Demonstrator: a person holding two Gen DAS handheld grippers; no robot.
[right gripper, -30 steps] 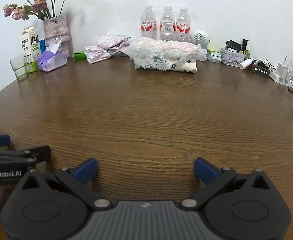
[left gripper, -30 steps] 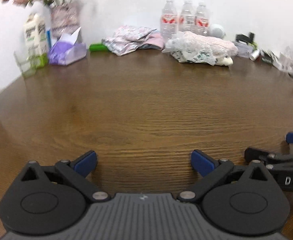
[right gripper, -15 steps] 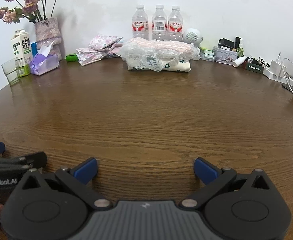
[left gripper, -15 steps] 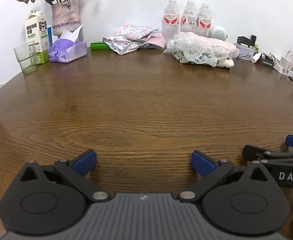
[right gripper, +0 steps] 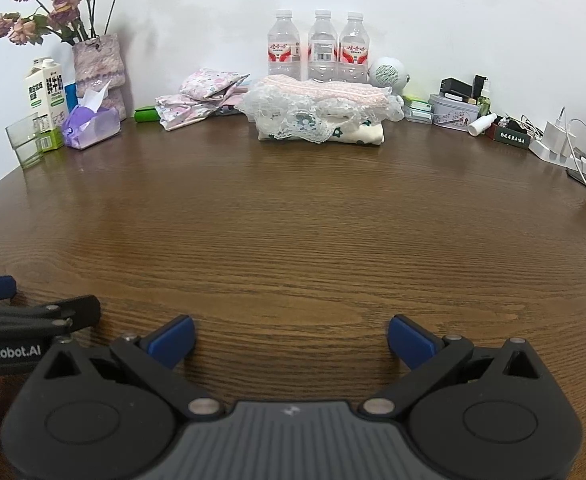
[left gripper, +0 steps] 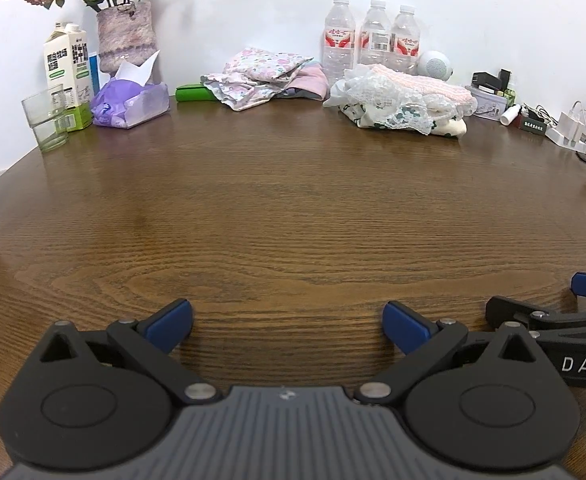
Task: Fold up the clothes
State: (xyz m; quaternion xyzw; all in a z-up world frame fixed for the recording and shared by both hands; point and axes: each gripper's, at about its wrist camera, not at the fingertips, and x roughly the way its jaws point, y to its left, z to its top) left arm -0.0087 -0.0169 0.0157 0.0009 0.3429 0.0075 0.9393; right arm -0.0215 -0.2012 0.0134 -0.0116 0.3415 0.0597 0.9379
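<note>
Two heaps of clothes lie at the far edge of the brown wooden table [left gripper: 293, 208]. A pale floral heap [left gripper: 259, 78] [right gripper: 201, 98] is left of centre. A stack topped with white lace and pink knit [left gripper: 405, 100] [right gripper: 319, 112] rests to its right, a cream flowered piece at its base. My left gripper [left gripper: 287, 322] hovers open over bare wood near the front edge, nothing between its blue fingers. My right gripper [right gripper: 291, 338] is open too, just beside the left one. Each gripper shows at the other view's edge.
Along the back wall stand three water bottles [right gripper: 319, 46], a vase of dried roses [left gripper: 125, 36], a milk carton [left gripper: 67, 66], a glass [left gripper: 47, 122], a purple tissue pack [left gripper: 131, 98], a white speaker [right gripper: 389, 74], tins and chargers [right gripper: 557, 140] with cables.
Both grippers shifted and tilted a little, so the far clutter sits differently in each view. They stay open near the front edge and hold nothing. The clothes have not moved.
</note>
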